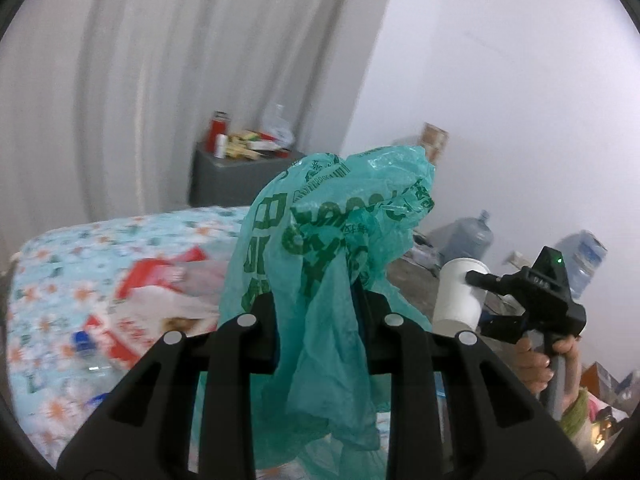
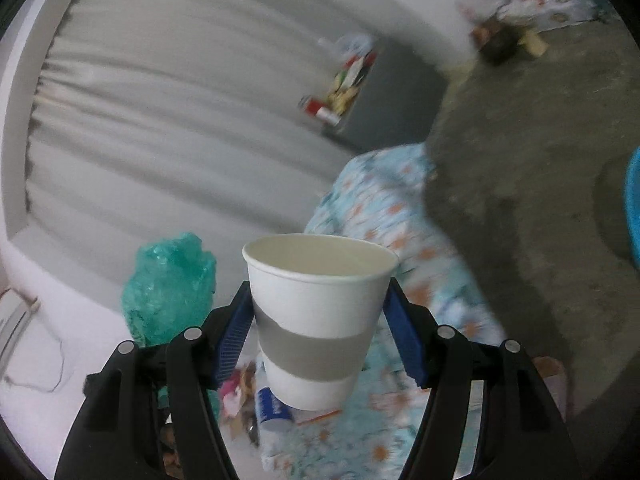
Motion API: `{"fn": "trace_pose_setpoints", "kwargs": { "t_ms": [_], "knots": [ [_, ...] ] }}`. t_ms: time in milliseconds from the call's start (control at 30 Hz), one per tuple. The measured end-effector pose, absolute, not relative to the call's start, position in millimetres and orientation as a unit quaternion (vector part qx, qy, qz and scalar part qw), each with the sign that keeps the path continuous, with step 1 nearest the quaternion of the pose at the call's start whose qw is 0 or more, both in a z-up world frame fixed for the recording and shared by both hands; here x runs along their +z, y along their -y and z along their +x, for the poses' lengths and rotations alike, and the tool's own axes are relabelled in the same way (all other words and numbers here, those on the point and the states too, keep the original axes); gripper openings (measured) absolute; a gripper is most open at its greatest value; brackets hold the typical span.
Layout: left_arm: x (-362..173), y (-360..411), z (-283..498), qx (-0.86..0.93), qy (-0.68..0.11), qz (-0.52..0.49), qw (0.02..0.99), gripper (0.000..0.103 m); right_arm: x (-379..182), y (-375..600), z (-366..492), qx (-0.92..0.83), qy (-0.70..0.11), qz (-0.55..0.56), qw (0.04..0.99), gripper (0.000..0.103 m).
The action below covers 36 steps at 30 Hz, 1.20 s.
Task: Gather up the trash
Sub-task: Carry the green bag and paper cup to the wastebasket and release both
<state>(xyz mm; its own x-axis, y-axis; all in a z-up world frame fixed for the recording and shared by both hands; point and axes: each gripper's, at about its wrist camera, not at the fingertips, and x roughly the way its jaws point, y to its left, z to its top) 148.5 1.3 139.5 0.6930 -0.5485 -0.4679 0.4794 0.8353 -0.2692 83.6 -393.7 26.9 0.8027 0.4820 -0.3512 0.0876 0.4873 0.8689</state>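
- While the left gripper (image 1: 316,292) pinches a crumpled green plastic bag (image 1: 336,240) held aloft, the right gripper (image 2: 320,320) clamps a white paper cup (image 2: 316,312) with a grey band.
- Judged midway: the cup is not yet bagged.
- A bottle (image 1: 86,354) and wrappers (image 1: 160,300) remain on the bed (image 1: 60,248).

Soft even daylight; motion blur on background; fisheye edges dark, warped.

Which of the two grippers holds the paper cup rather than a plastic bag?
The right gripper: its blue-padded fingers clamp the white paper cup, while the left gripper pinches the green plastic bag.
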Motion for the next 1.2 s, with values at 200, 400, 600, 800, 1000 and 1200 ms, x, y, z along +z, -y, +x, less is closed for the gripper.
{"fn": "trace_pose_setpoints", "kwargs": {
  "t_ms": [200, 400, 600, 800, 1000, 1200],
  "knots": [
    [132.9, 78.3, 158.8, -0.334, -0.302, -0.042, 0.892, 0.024, 12.8, 436.6, 57.8, 0.077, -0.264, 0.51, 0.815, 0.063],
    [121.5, 162.7, 164.6, -0.39, -0.329, -0.011, 0.86, 0.024, -4.7, 486.5, 22.7, 0.012, -0.231, 0.531, 0.815, 0.063],
    [107.4, 236.8, 169.8, -0.433, -0.359, 0.003, 0.827, 0.024, -24.3, 534.0, -8.7, -0.06, -0.204, 0.555, 0.804, 0.064],
    [81.4, 307.0, 183.1, -0.466, -0.399, 0.018, 0.789, 0.025, -43.6, 573.6, -34.1, -0.135, -0.193, 0.554, 0.798, 0.064],
    [40.2, 380.4, 193.2, -0.493, -0.46, 0.018, 0.738, 0.027, -64.6, 597.1, -46.4, -0.241, -0.207, 0.512, 0.798, 0.064],
    [-18.7, 453.5, 194.4, -0.502, -0.494, 0.047, 0.709, 0.029, -102.9, 632.7, -58.7, -0.297, -0.226, 0.512, 0.774, 0.064]
  ]
}}
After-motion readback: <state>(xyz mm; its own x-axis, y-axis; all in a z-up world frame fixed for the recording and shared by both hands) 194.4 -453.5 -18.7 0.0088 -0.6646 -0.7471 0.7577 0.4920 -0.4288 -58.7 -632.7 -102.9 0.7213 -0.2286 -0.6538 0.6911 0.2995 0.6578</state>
